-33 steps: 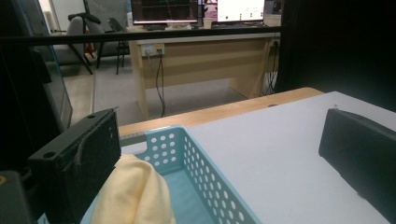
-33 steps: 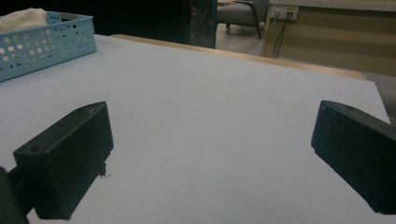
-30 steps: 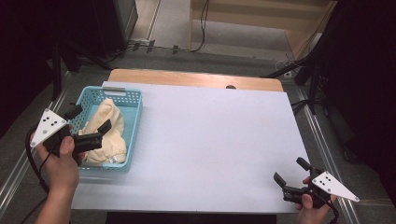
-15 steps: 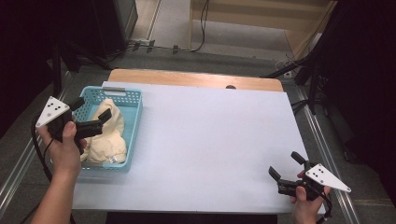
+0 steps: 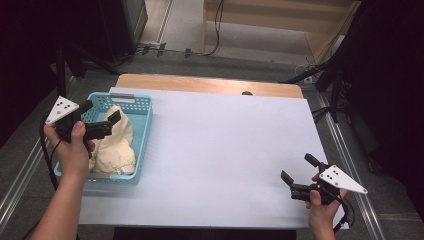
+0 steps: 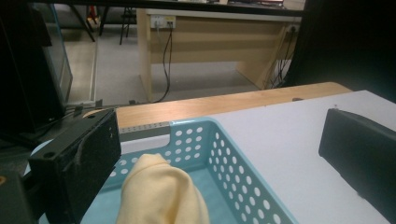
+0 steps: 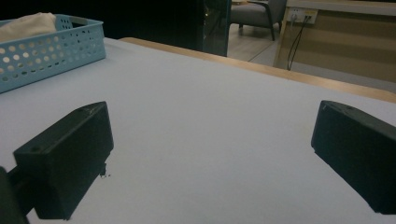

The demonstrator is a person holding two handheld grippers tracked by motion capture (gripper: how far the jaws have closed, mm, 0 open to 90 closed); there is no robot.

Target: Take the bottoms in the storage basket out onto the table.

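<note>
high view: one blue basket [image 5: 141, 131] sits at the table's [image 5: 220, 150] left edge with one cream cloth [image 5: 116, 147] inside; the left gripper [image 5: 103, 116] hovers above it, jaws apart, while the right gripper [image 5: 296, 171] waits near the front right corner, jaws apart. left gripper view: two black jaws flank the cloth [image 6: 161, 193]. right gripper view: two jaws spread over bare table [image 7: 210, 116], empty.

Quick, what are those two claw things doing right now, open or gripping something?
Left gripper: open, holding nothing, above the cream cloth in the blue basket.
Right gripper: open, holding nothing, over the white table.
</note>
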